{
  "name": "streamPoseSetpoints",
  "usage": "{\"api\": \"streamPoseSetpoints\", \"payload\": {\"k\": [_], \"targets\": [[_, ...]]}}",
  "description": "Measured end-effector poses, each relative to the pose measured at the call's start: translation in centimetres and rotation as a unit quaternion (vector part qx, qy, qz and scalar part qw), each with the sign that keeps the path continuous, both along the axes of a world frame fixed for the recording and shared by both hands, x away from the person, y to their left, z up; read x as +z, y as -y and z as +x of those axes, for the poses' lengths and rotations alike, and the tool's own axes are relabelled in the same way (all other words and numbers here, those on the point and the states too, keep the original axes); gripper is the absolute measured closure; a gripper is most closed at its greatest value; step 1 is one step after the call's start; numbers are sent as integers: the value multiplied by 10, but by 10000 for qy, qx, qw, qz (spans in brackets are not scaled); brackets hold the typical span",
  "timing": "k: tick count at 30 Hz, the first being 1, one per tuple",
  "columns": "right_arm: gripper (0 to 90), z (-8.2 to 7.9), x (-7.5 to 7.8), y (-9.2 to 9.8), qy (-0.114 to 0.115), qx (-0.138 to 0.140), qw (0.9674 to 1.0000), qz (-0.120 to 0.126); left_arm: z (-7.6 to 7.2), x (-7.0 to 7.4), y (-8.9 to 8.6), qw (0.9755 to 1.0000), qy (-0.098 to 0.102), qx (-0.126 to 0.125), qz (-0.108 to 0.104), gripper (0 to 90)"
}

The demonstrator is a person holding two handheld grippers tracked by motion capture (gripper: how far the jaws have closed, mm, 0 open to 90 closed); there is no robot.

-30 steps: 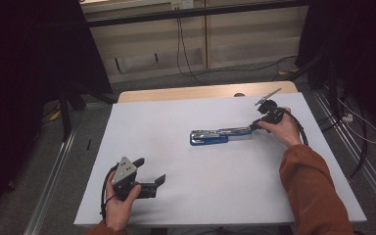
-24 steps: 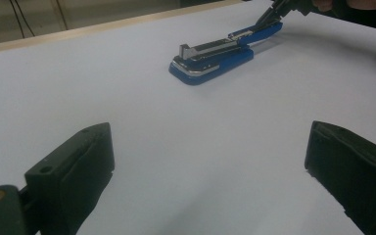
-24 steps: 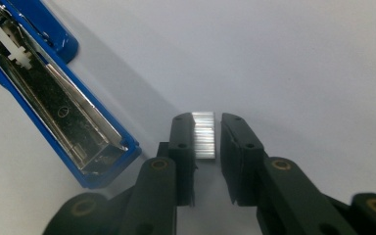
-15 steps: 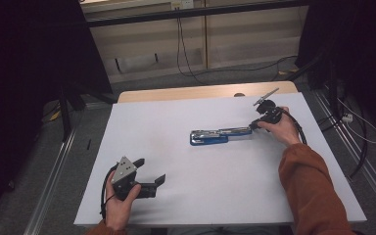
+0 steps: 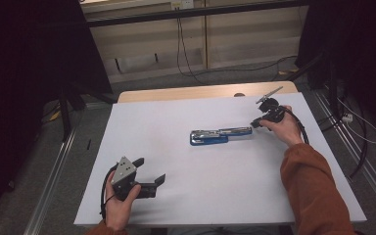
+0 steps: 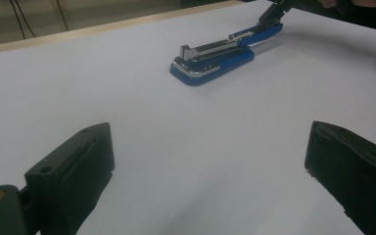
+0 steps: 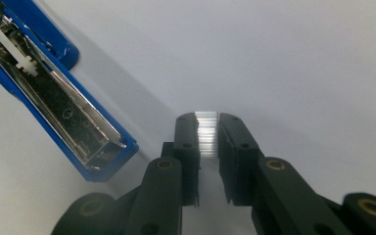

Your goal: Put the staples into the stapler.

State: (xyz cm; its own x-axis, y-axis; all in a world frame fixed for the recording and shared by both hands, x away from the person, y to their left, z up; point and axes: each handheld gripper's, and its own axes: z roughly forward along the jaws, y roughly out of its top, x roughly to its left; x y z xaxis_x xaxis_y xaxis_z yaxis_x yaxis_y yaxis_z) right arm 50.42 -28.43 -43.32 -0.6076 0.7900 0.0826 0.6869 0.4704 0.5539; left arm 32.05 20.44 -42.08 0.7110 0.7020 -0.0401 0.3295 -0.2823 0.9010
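A blue stapler (image 5: 220,135) lies swung open on the white table (image 5: 176,112), its metal magazine facing up (image 7: 54,93); it is also far off in the left gripper view (image 6: 220,56). My right gripper (image 5: 255,124) hovers just past the stapler's right end. Its jaws have just closed a little and are shut on a short silver strip of staples (image 7: 206,134), pinched between the pads (image 7: 206,122). My left gripper (image 5: 151,170) rests near the table's front left, open wide with nothing between its fingers (image 6: 210,161).
A strip of bare wood (image 5: 200,92) runs along the table's far edge. Cables trail over the grey floor (image 5: 196,73) behind it. Metal rails (image 5: 54,166) flank the table on both sides. Dark curtains hang at both back corners.
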Motion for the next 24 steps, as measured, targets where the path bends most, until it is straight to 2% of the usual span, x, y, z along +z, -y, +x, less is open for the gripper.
{"api": "streamPoseSetpoints", "payload": {"k": [5,10,16,20,24], "targets": [[790,-2,6,0,94,25,9999,101,0,0,0,10000,-18,-3,7,46],[791,-4,6,1,83,19,9999,141,0,0,0,10000,-41,-24,-3,46],[790,-6,12,-1,280,7,9993,232,0,0,0,10000,-24,-16,1,46],[790,-9,19,-6,418,126,9987,262,1,-1,0,10000,-54,-5,-6,46],[790,-11,25,-8,559,130,9977,349,2,-1,-1,10000,-55,-19,0,46]]}}
